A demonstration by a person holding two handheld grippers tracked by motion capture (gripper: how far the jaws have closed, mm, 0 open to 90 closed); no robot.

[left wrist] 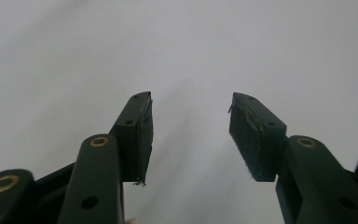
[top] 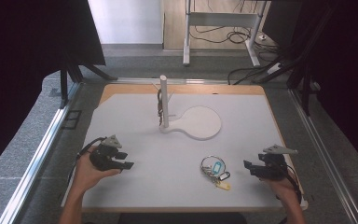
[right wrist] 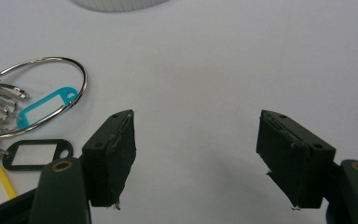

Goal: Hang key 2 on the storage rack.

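Observation:
A metal key ring (top: 213, 167) with teal, black and yellow tags lies on the white board (top: 168, 154), front right of centre. In the right gripper view its teal tag (right wrist: 46, 106) and black tag (right wrist: 35, 154) lie to the left of my jaws. My right gripper (top: 248, 166) rests on the board just right of the keys, open and empty (right wrist: 196, 128). My left gripper (top: 127, 165) sits at the front left, open with nothing but bare board between its jaws (left wrist: 191, 123). A white post (top: 163, 100) on a round base (top: 200, 122) stands at the back centre, with a dark item (top: 159, 106) hanging on it.
The board lies on a wooden tabletop (top: 186, 88) framed by metal rails (top: 42, 149). Beyond the table are a white desk frame (top: 221, 21) and loose cables (top: 242, 72) on the floor. The edge of the round base (right wrist: 116, 3) shows at the top of the right gripper view.

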